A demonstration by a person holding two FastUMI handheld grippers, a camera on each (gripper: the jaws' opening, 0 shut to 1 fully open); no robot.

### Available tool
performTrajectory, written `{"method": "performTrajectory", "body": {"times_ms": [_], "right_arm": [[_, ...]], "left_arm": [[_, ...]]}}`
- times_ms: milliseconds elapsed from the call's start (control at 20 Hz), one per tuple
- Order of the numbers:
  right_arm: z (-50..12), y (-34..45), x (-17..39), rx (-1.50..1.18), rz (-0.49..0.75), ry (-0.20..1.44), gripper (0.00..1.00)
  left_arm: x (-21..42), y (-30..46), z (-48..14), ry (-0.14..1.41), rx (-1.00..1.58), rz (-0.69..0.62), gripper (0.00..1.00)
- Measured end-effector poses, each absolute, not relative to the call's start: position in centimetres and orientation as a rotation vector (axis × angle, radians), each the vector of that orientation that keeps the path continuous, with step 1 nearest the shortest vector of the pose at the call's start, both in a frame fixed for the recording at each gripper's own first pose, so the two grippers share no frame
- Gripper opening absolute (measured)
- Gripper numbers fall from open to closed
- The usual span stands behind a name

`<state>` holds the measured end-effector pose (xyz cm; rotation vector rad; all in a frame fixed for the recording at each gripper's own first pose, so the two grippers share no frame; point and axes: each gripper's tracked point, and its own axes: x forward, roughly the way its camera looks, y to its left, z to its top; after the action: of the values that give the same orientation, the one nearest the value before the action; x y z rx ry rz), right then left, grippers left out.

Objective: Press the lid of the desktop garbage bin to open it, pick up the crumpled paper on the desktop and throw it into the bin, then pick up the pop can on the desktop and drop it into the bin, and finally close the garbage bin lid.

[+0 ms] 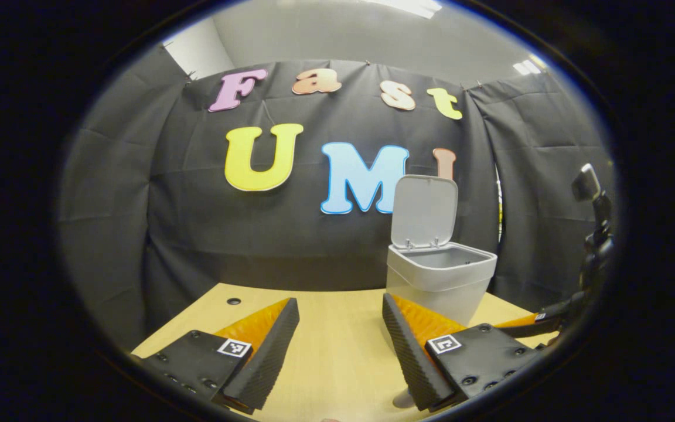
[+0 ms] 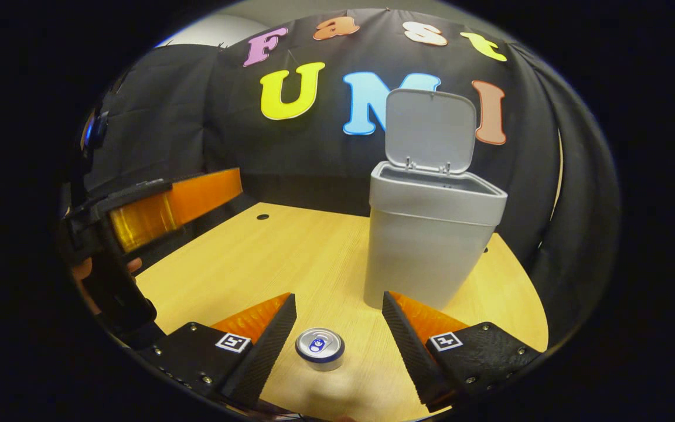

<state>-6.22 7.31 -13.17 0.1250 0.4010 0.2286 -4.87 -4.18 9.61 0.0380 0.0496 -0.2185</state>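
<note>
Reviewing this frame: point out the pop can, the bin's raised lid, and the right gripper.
pop can [image 2: 320,347]: right gripper view, on its top end with the pull tab.
bin lid [image 2: 430,130]: right gripper view, on the middle of its inner face.
right gripper [image 2: 337,325]: right gripper view, midway between its open fingertips, above the can.

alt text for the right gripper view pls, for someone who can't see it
The right gripper hangs open over an upright pop can on a wooden table. Behind stands a grey bin, its lid raised. The left gripper is at the left edge.
</note>
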Motion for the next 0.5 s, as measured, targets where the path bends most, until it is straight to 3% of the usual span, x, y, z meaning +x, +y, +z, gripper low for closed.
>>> {"method": "performTrajectory", "body": {"times_ms": [500], "right_arm": [[-20.3, 10.1, -5.5, 0.102, 0.301, 0.671, 0.95]], "left_arm": [[-5.3, -2.1, 8.4, 0.096, 0.027, -0.181, 0.94]]}}
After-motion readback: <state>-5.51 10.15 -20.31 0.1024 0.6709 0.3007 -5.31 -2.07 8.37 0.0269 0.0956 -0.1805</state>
